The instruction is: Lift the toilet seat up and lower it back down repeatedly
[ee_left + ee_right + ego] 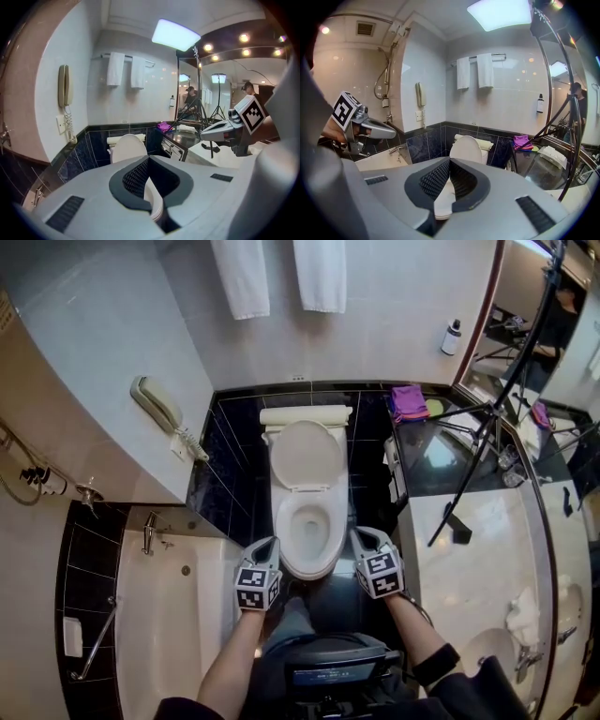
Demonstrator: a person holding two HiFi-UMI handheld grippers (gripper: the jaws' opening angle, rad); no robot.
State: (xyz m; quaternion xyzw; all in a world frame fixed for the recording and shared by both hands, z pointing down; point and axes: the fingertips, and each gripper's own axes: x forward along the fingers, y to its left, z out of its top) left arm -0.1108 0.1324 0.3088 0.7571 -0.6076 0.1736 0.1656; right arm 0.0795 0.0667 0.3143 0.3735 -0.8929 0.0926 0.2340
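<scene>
Seat (309, 568) looks down between the tongs; a lift seems due.
Left tongs (270, 543) and right tongs (360, 536) are closed and empty; next they likely dip under its front edge.

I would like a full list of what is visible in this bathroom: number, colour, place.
toilet: 1, white, centre, lid up
towels: 2, white, wall above toilet
wall phone: 1, beige, left wall
bathtub: 1, white, lower left
cloth: 1, purple, counter right of toilet
bottle: 1, white, dark cap, beside mirror
tripod: 1, black, right side
left claw: 1, grey, shut, before bowl, left
right claw: 1, grey, shut, before bowl, right
</scene>
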